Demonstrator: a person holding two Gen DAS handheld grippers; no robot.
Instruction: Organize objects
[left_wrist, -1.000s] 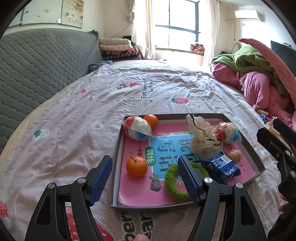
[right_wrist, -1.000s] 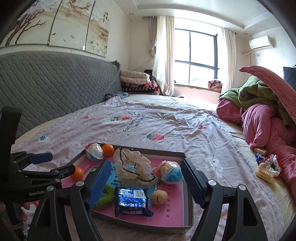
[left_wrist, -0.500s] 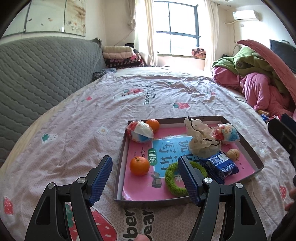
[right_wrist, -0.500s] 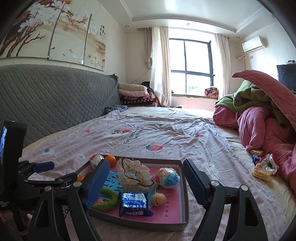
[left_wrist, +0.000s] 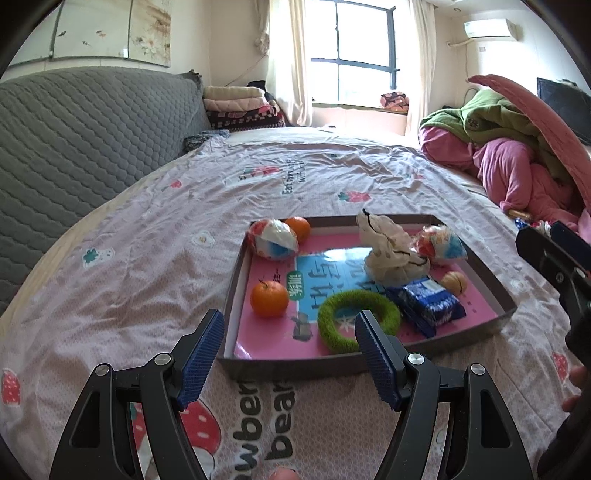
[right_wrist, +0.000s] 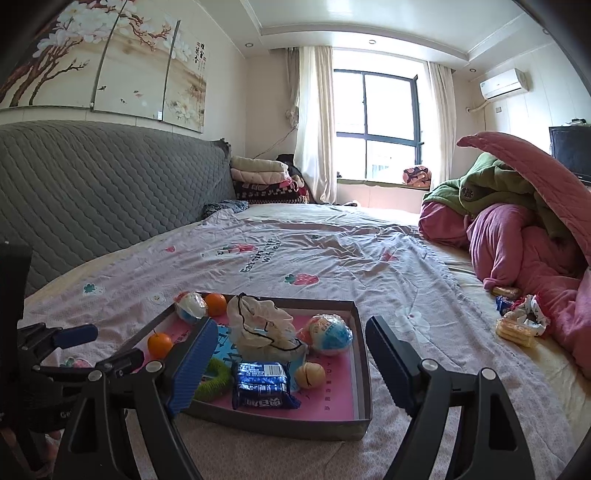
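- Tray (left_wrist: 236, 280) sits on the bed (left_wrist: 147, 258), crowded with oranges, wrapped snacks, a green ring (left_wrist: 332, 314).
- Left gripper (left_wrist: 290, 356) and right gripper (right_wrist: 291, 360) gape empty before its near edge.

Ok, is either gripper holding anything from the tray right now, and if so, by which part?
Nothing is held. The left gripper and right gripper both stand open and empty, short of the tray.

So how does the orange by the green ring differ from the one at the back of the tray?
The near orange lies alone on the pink book, apart from the green ring, and shows a small stem. The far orange sits in the tray's back corner, partly hidden behind a wrapped ball, and looks smaller. Both are round, orange and unwrapped.
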